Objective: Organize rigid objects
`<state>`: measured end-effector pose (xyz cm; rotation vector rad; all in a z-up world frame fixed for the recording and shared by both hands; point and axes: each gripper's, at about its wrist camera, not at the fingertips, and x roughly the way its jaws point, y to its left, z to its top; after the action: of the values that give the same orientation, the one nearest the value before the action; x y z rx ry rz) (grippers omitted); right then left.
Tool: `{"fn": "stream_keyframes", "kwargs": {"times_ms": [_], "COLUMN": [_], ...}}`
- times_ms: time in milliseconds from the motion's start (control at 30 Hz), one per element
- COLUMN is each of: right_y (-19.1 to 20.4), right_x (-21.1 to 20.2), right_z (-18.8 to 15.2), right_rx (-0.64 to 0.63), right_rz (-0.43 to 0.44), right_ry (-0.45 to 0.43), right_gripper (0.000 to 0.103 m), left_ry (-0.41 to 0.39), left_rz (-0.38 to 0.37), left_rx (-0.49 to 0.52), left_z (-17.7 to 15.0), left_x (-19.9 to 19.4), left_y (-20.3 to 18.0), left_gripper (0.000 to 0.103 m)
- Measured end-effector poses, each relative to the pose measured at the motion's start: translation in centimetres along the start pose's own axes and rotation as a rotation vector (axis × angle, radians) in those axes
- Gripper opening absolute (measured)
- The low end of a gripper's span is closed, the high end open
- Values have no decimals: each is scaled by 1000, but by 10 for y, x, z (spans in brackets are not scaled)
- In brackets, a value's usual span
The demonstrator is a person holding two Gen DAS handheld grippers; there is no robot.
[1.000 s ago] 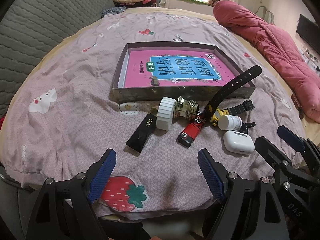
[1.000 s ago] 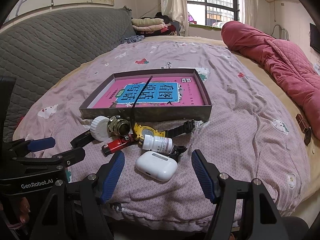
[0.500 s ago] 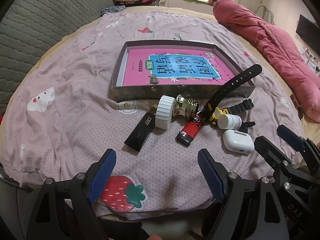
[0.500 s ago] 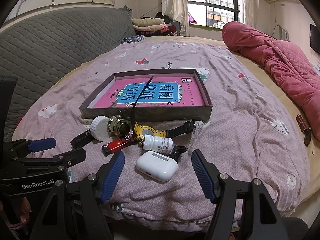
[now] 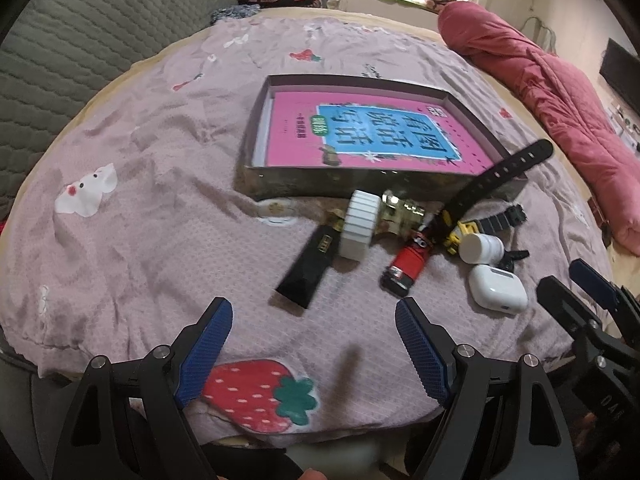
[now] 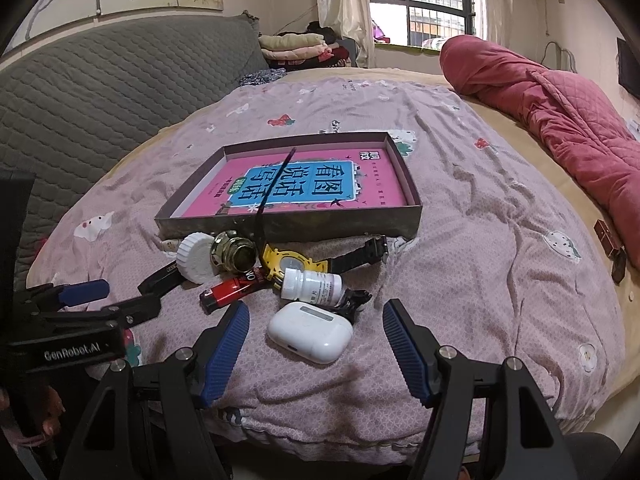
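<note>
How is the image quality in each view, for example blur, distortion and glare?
Left wrist view: strong fisheye bending with dark corners; some motion blur, so the print on the red lighter is smeared. Right wrist view: the same bending, but sharper, and the white earbud case looks crisp; the window is overexposed. Both views have soft daylight and only faint shadows.

A home bedroom: a bed (image 6: 460, 184) under a pink cartoon-print sheet, a grey quilted headboard (image 6: 100, 92) to its left, a rolled red quilt (image 6: 560, 112) on its right side, folded clothes (image 6: 296, 46) and a barred window (image 6: 420, 0) beyond it.
</note>
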<state>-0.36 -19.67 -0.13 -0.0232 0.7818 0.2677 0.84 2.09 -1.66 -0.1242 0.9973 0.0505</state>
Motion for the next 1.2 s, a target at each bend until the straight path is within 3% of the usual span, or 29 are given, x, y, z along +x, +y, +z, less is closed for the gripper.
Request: {"fn": "stream_keyframes", "kwargs": {"times_ms": [467, 700, 1200], "right_y": [-18, -30, -16], "right_x": [5, -4, 16], "right_z": [6, 16, 0], "right_rx": [52, 21, 6], "right_rz": [-5, -55, 22], "right_ry": [-13, -83, 36], "right_gripper": [69, 69, 69], "left_ry": [12, -19, 0], "left_rz": [31, 41, 11], "left_rx": [-15, 26, 14], "left_z": [8, 10, 11], "left_x": [13, 15, 30], "left_y": [18, 17, 18], "left_gripper": [84, 84, 84]}}
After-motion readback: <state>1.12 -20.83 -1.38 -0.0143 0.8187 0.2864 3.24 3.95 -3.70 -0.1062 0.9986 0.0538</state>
